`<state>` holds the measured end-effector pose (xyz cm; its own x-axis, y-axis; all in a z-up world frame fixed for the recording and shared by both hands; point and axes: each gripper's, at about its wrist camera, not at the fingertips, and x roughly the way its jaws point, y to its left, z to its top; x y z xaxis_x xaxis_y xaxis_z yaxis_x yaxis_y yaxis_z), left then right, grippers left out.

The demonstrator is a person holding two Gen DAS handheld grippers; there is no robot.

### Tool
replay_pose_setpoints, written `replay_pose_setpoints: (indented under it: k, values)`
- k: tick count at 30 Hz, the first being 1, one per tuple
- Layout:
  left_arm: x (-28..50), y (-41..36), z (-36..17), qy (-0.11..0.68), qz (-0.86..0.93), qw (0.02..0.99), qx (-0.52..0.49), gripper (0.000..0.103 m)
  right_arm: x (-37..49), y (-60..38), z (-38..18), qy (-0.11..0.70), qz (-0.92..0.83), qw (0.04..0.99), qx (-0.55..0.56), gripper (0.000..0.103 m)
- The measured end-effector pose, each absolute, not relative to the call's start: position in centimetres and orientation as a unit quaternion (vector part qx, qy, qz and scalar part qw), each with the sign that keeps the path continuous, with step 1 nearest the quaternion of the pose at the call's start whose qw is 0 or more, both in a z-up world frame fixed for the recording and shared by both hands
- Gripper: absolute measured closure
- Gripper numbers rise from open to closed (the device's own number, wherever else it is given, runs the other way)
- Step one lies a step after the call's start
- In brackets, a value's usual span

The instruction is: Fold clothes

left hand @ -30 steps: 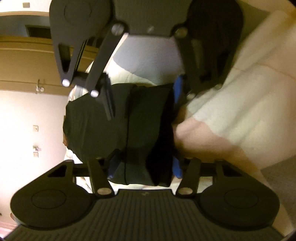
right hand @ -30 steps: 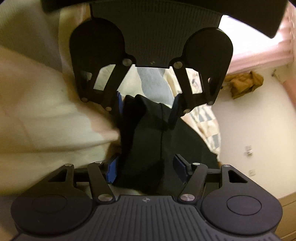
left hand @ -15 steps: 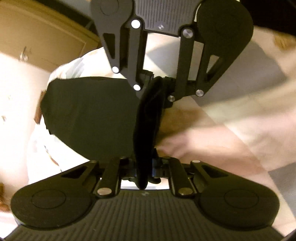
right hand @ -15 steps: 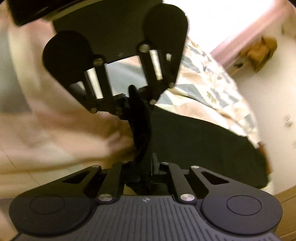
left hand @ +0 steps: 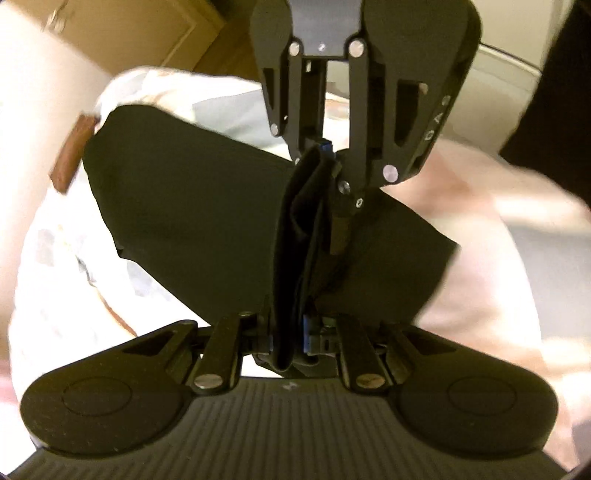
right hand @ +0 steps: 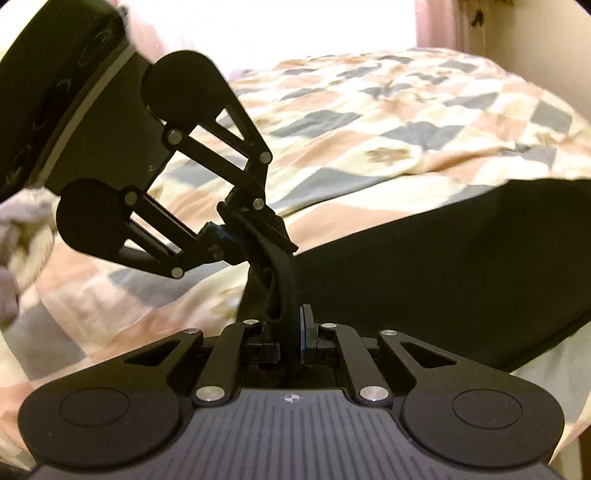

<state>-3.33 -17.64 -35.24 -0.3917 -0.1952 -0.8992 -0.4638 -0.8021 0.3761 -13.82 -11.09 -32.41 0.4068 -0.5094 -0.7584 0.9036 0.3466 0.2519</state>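
Two hand-held grippers are in view, each clamped on the same black garment [left hand: 192,221]. The left hand-held gripper [left hand: 290,339] has its blue pads pressed together on a bunched fold of the dark cloth, which stands as a narrow ridge between the fingers. The right hand-held gripper [right hand: 291,332] is likewise closed on a pinched fold, a blue pad [right hand: 304,330] showing beside the cloth. In each wrist view the opposite gripper appears at the far end of the fold: the right one at top centre in the left view, the left one at left of centre in the right view, both shut tight on the fabric. The two grip points sit close together along one edge of the garment.

From that held edge the garment spreads flat: leftward in the left view, rightward in the right view. Whether it touches the bed below cannot be told. The bed carries a patchwork quilt [right hand: 406,122] of cream, pink and grey squares. A wooden door [left hand: 140,33] shows far left in the left view
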Motion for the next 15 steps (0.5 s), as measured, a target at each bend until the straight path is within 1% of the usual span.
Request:
replay_pose_setpoints:
  k: [8,15]
  values:
    - [-15.8,-23.5,-34.6,0.264,0.784,0.057,-0.559,0.093,-27.6,-16.2,-32.5,0.278,-0.432,0.778,0.362,0.097]
    - [-25.1,-29.6,-33.2,0.250,0.789,0.075,-0.556,0.092,-37.2,-22.2,-32.4,0.265,-0.427,0.776,0.381,0.097]
